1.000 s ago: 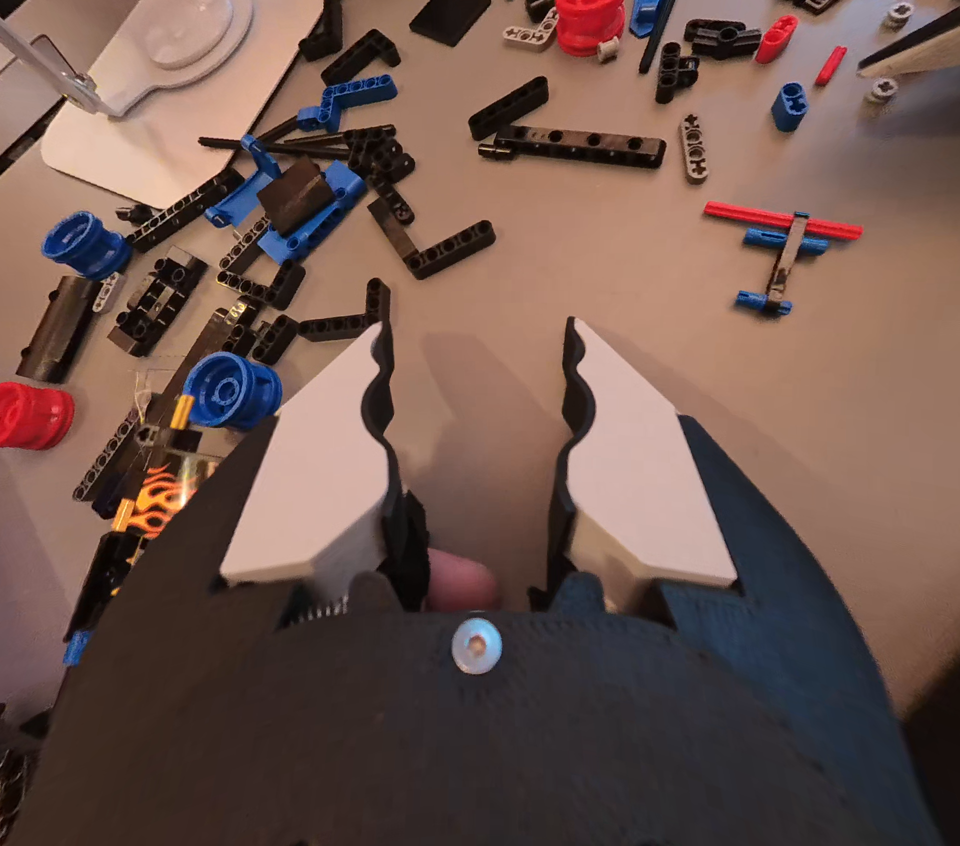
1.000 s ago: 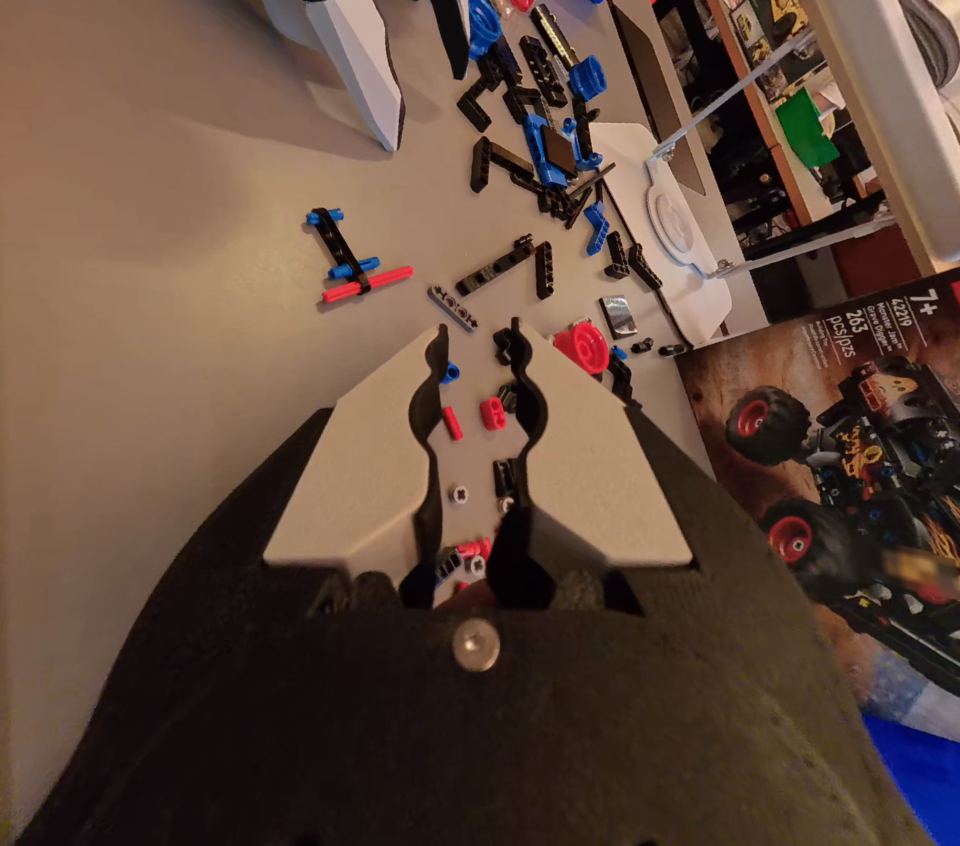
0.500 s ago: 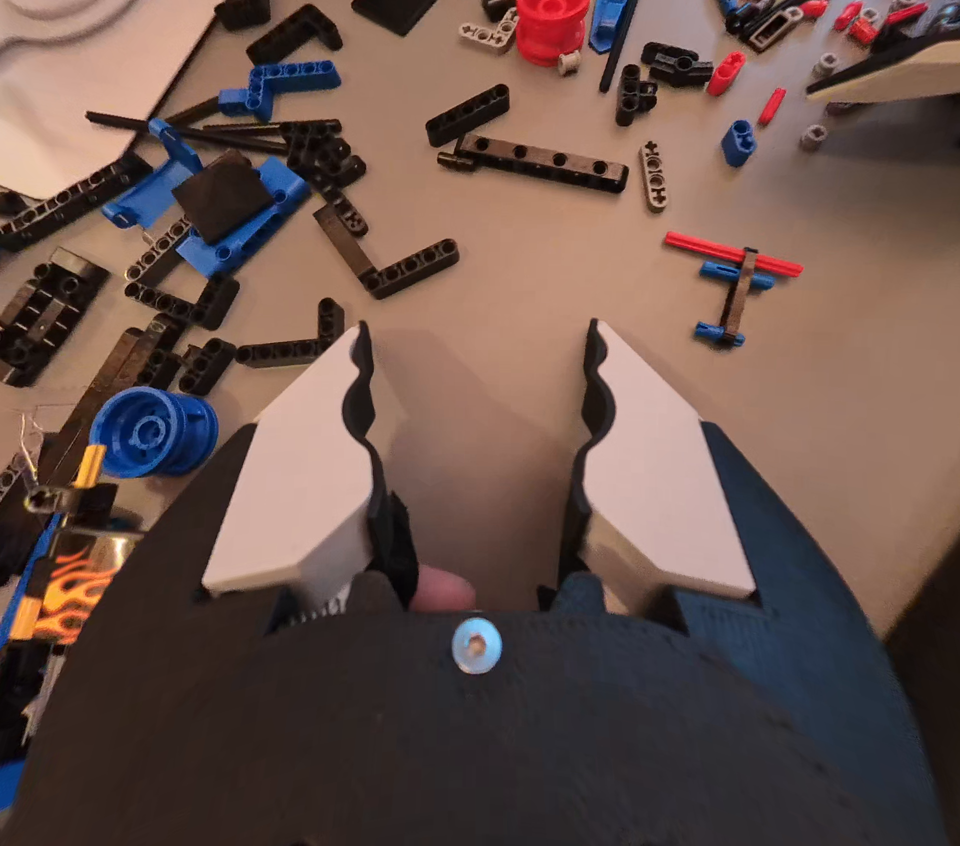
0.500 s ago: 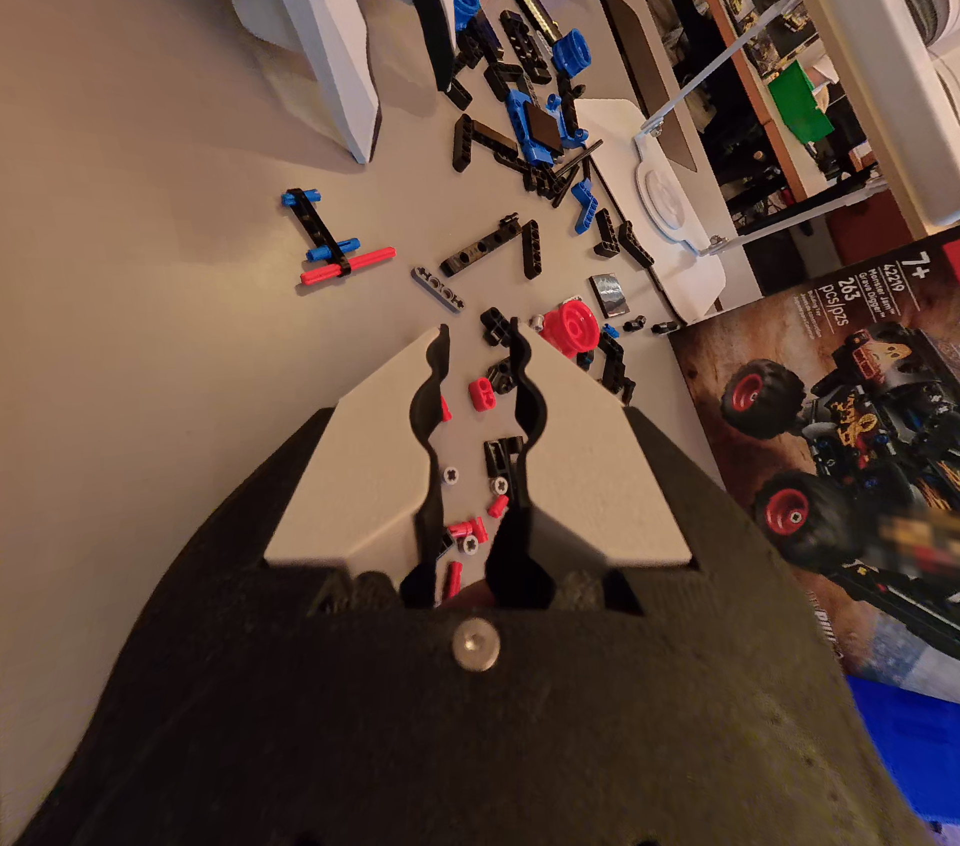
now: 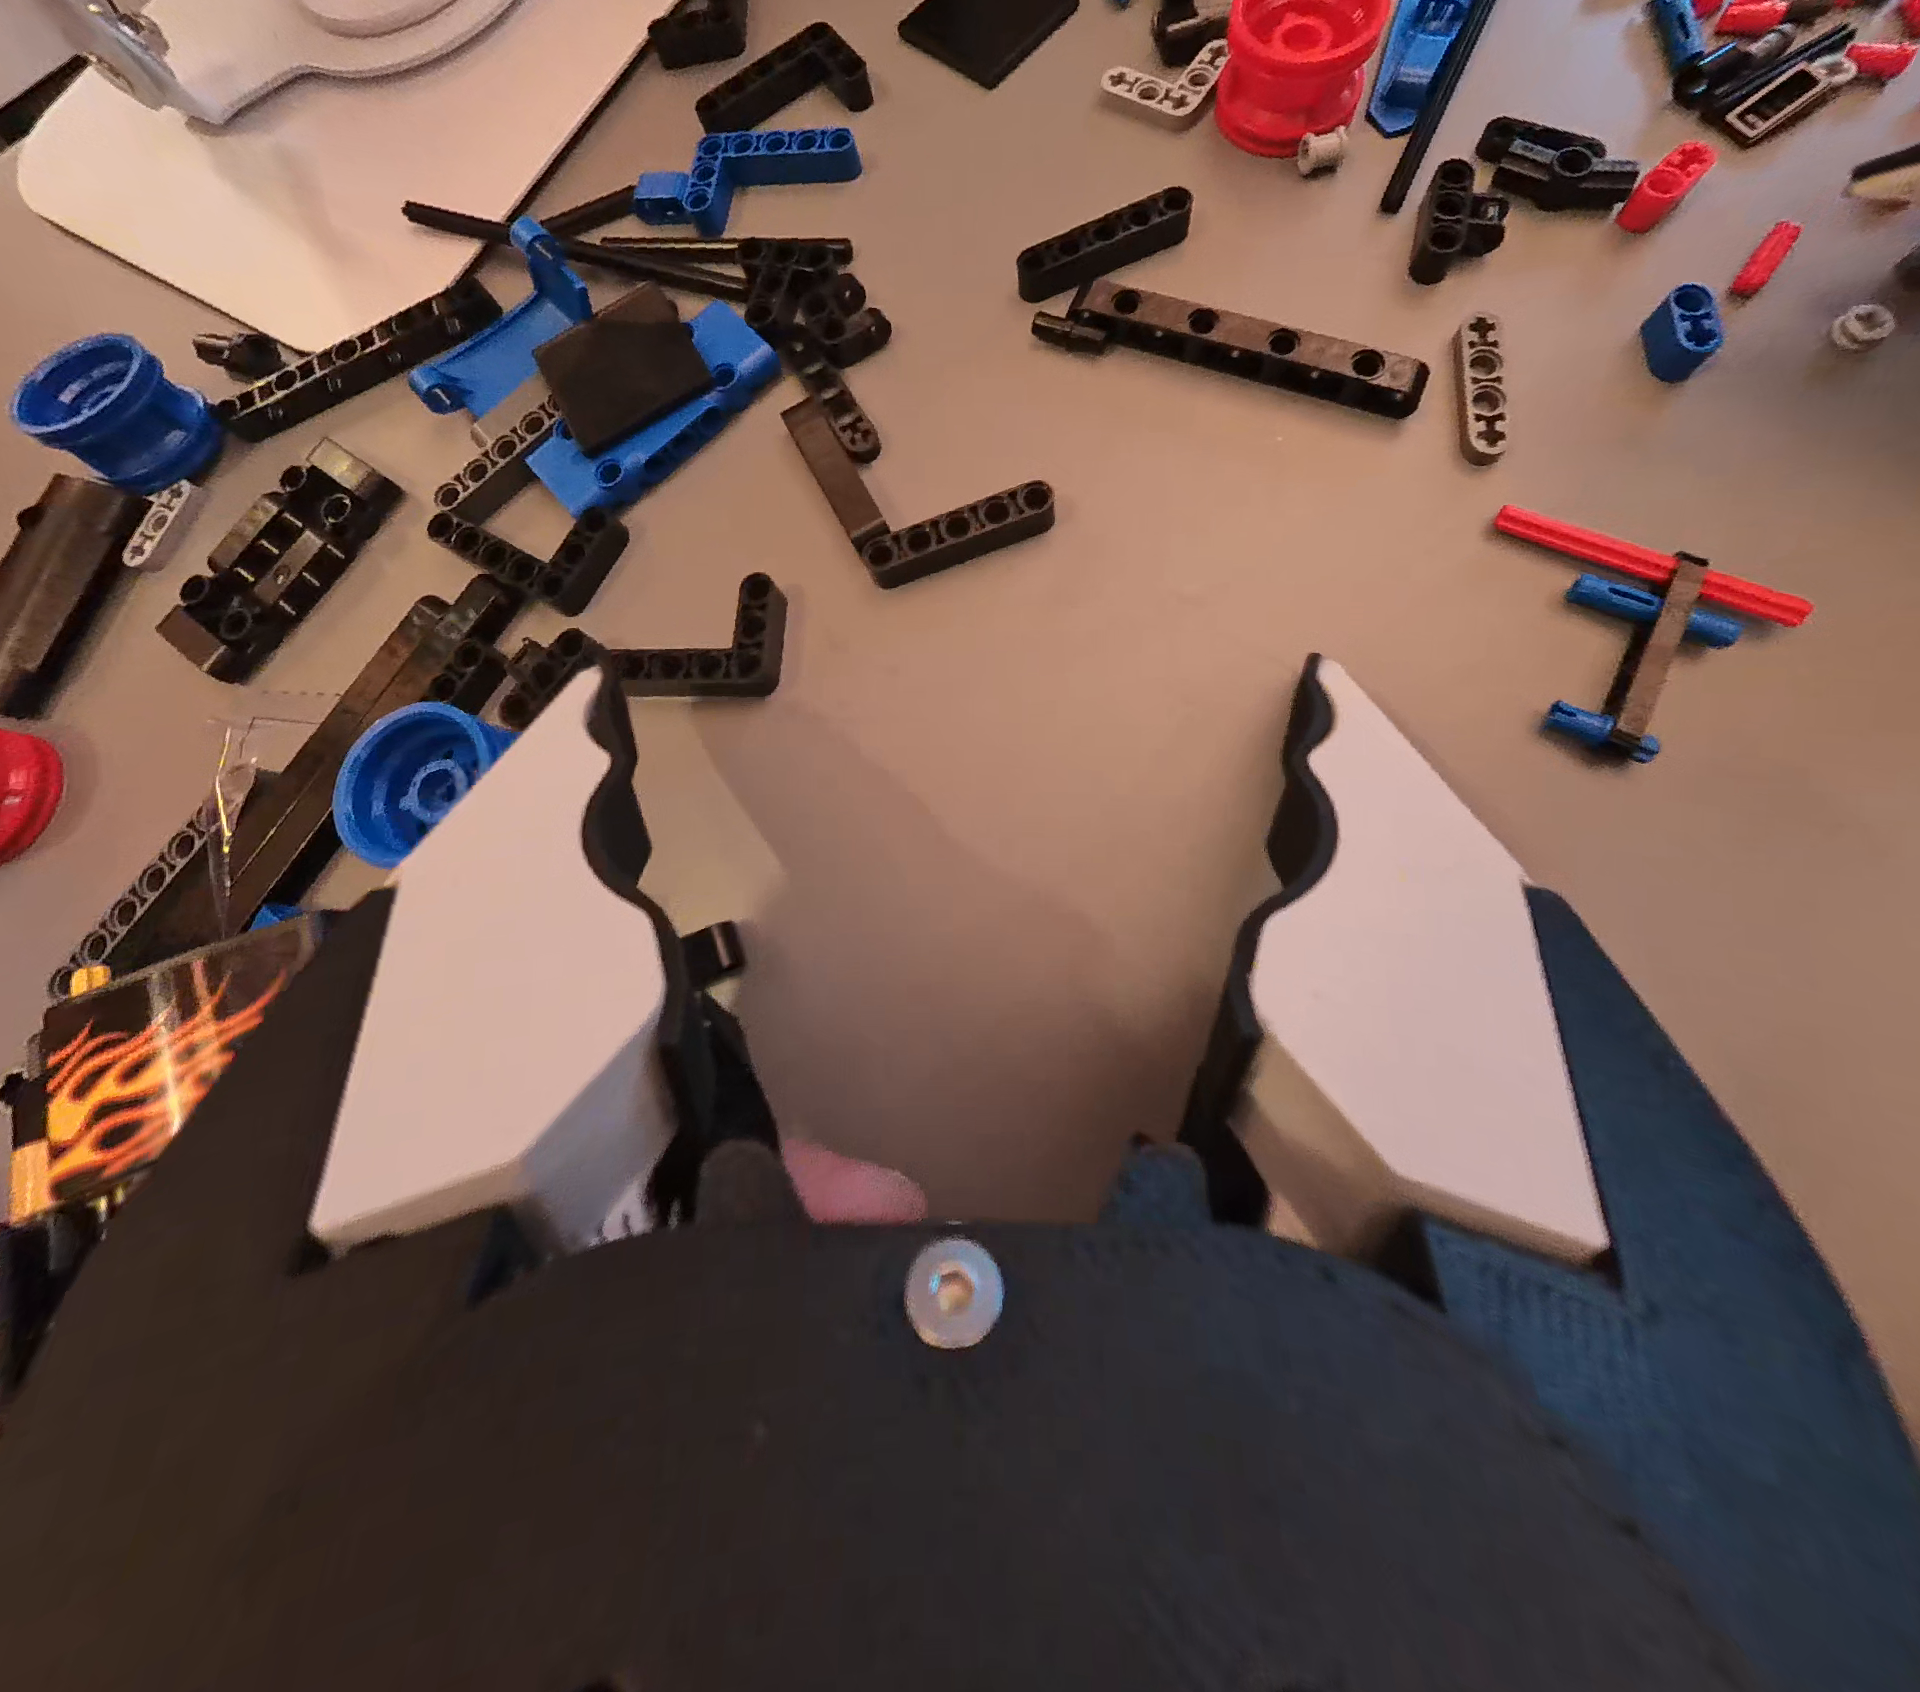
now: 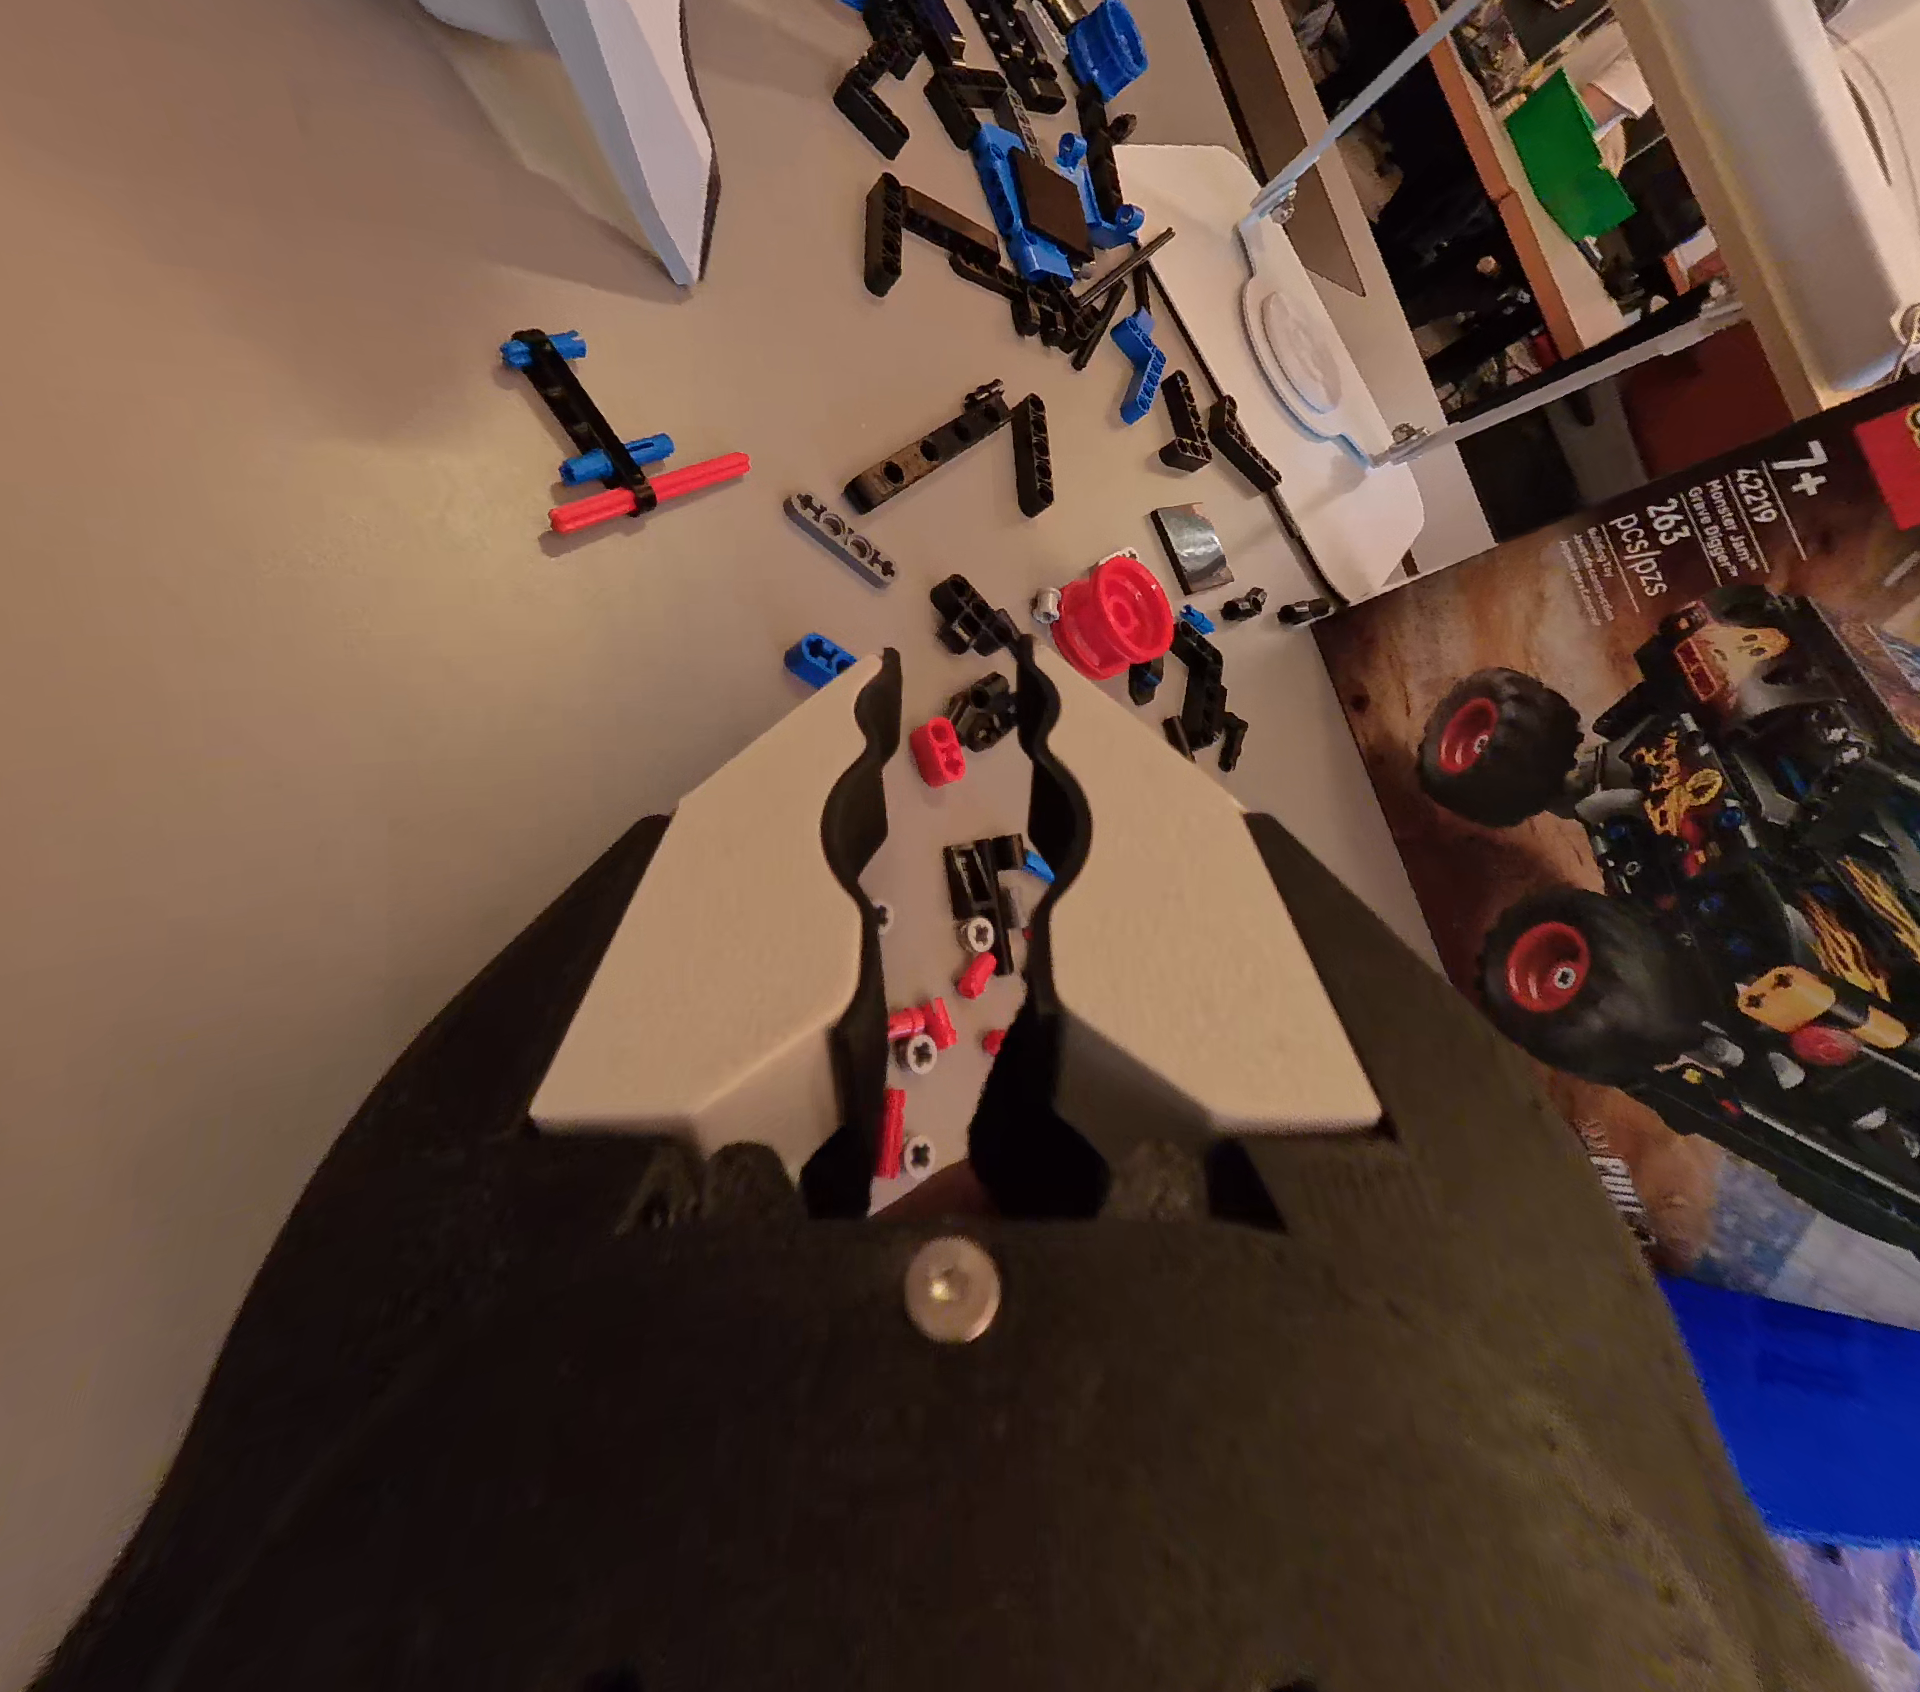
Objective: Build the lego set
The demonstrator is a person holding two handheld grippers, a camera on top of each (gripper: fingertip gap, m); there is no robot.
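Loose lego pieces lie across a grey table. My left gripper [image 5: 956, 676] is open wide and empty, hovering over bare table beside a black L-beam [image 5: 717, 655] and a blue wheel hub [image 5: 416, 785]. It also shows in the right wrist view [image 6: 790, 146]. A small assembly of a black thin beam, a red axle and blue pins [image 5: 1652, 614] [image 6: 603, 437] lies to its right. My right gripper [image 6: 956, 653] has a narrow gap and holds nothing. It hovers over a small red connector [image 6: 940, 749], near a red wheel hub [image 6: 1112, 619] [image 5: 1299, 47].
A white stand base [image 5: 312, 84] [image 6: 1320, 395] sits at the table's far edge. The lego box [image 6: 1662, 811] lies to the right of my right gripper. A long black beam [image 5: 1247, 349], a grey thin beam [image 5: 1481, 385] and a flame-printed panel [image 5: 135, 1092] lie around. My left tips are roughly 4 cm from the blue wheel hub [image 5: 416, 785].
My left gripper's jaws have opened wider and it has shifted a little. My right gripper has moved forward over the small red and black pieces, its gap unchanged.
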